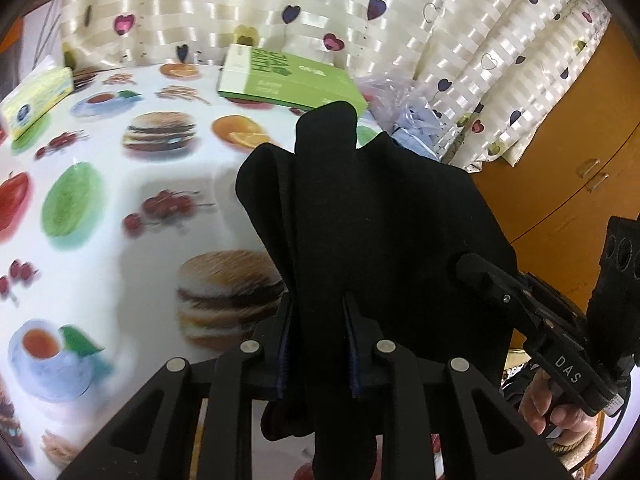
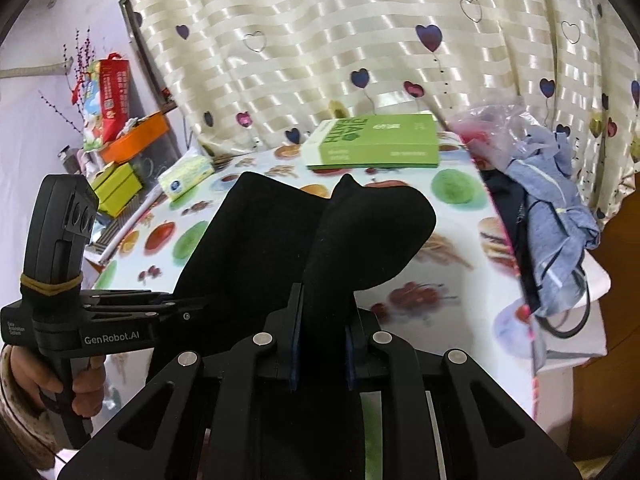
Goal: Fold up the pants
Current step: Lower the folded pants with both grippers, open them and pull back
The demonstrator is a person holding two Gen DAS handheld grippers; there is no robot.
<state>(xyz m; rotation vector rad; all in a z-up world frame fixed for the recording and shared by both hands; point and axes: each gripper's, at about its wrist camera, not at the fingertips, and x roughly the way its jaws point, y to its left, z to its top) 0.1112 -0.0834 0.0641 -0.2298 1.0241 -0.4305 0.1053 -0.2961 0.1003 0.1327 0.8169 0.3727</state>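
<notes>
**Lifting the pants by one edge, both grippers clamped**

Looking along the left gripper (image 1: 320, 344), its jaws stand narrow and pinch a thick bunch of the black pants (image 1: 360, 208). The cloth rises between the pads and flops forward in folds, hiding much of the surface (image 1: 100, 184) behind it. That surface wears a cover printed with burgers, fruit and cups. A green box (image 1: 288, 80) lies at its far side near the curtain (image 1: 280, 4), and a tissue pack (image 1: 36, 96) sits far left. To the right, the right gripper (image 1: 476, 268) bites into the same cloth, with a hand (image 1: 548, 404) on its handle.

From the right wrist, the right gripper's (image 2: 322, 340) jaws are likewise narrow and closed on a bunch of pants (image 2: 360, 232), which humps up and droops toward the surface (image 2: 452, 216). The left gripper (image 2: 192, 304) shows at left, its tips buried in the black cloth, held by a hand (image 2: 48, 384). A grey garment (image 2: 556, 200) hangs off the surface's right edge, apart from the pants. The green box (image 2: 376, 140) lies beyond.

As I judge it, this is the carry phase of a fold: one edge is gripped at two points and held above the surface. The next move calls for keeping both grips level and evenly spaced, bringing the held edge over the rest of the pants, and lowering it squarely before letting go. How much cloth lies below is hidden.
</notes>
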